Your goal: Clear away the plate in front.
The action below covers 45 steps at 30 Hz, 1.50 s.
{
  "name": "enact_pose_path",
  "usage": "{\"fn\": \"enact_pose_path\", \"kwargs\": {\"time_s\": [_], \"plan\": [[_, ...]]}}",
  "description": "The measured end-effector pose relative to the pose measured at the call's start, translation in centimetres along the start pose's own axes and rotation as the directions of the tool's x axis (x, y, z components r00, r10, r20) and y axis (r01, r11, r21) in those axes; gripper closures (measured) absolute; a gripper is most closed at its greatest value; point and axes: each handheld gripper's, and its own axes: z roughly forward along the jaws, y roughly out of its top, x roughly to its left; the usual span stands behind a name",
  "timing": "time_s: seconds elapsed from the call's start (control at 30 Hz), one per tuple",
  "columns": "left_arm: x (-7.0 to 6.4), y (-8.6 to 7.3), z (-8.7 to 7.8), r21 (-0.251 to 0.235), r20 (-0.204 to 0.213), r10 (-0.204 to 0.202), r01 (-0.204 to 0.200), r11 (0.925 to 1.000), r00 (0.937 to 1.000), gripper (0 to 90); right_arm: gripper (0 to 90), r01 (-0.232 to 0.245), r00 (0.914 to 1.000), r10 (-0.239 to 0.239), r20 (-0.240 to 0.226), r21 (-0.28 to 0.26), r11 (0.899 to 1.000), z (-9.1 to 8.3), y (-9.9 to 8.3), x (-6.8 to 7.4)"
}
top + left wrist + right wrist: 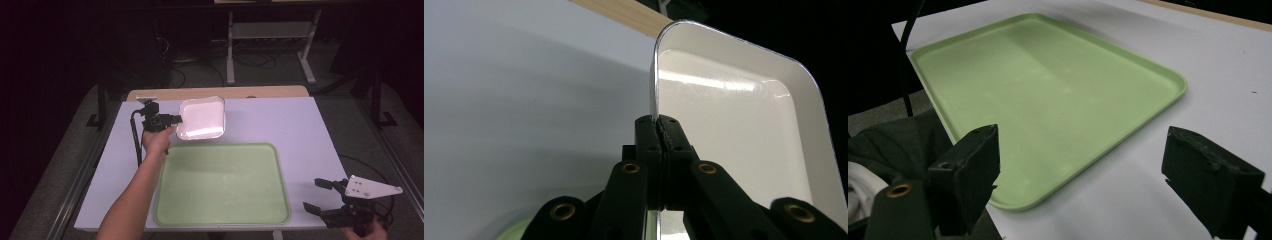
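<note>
A white square dish (201, 118) hangs tilted above the back of the table, just beyond the far edge of the green tray (222, 185). My left gripper (176, 120) is shut on the dish's left rim. In the left gripper view its jaws pinch the thin rim of the dish (744, 130), and the left gripper (662, 134) has its tips pressed together on it. My right gripper (316, 195) stands open at the table's front right corner, to the right of the tray. In the right gripper view the right gripper (1083, 165) has nothing between its jaws, and the green tray (1048, 95) lies ahead.
The tray lies on a white tabletop (290, 125) with a wooden strip (220, 93) along the far edge. Beyond the table stand a metal frame (270, 35) and floor cables. A cable (135, 135) trails from the left gripper.
</note>
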Motion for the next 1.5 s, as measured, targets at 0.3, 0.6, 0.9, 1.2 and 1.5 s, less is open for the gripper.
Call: {"fn": "enact_pose_path", "kwargs": {"time_s": [0.3, 0.6, 0.9, 1.2, 1.5], "plan": [[0.0, -2.2, -0.9, 0.002, 0.017, -0.008, 0.008, 1.0, 0.9998, 88.8, 14.6, 0.002, 1.0, -0.002, -0.007, 0.0, 1.0, 0.2, 0.1, 0.2], [-0.1, -4.1, -1.3, 0.022, 0.01, 0.007, -0.007, 0.9997, 0.9999, 88.8, 14.6, 0.005, 1.0, -0.005, -0.004, -0.001, 1.0, 0.2, 0.1, 0.2], [-0.2, -6.4, -1.7, 0.033, -0.006, -0.011, 0.011, 0.9994, 0.9999, 88.7, 14.7, 0.0, 1.0, 0.0, -0.003, 0.008, 1.0, 0.2, 0.0, 0.2], [-0.6, -7.8, -2.0, 0.037, -0.034, 0.012, -0.011, 0.9993, 0.9993, 88.8, 14.6, 0.0, 1.0, 0.0, -0.001, 0.008, 1.0, 0.1, -0.1, 0.2], [-0.3, -9.2, -2.3, 0.033, -0.047, 0.0, 0.002, 0.9995, 0.9989, 88.8, 14.7, 0.002, 1.0, -0.002, -0.002, 0.011, 1.0, 0.1, -0.1, 0.3]]}}
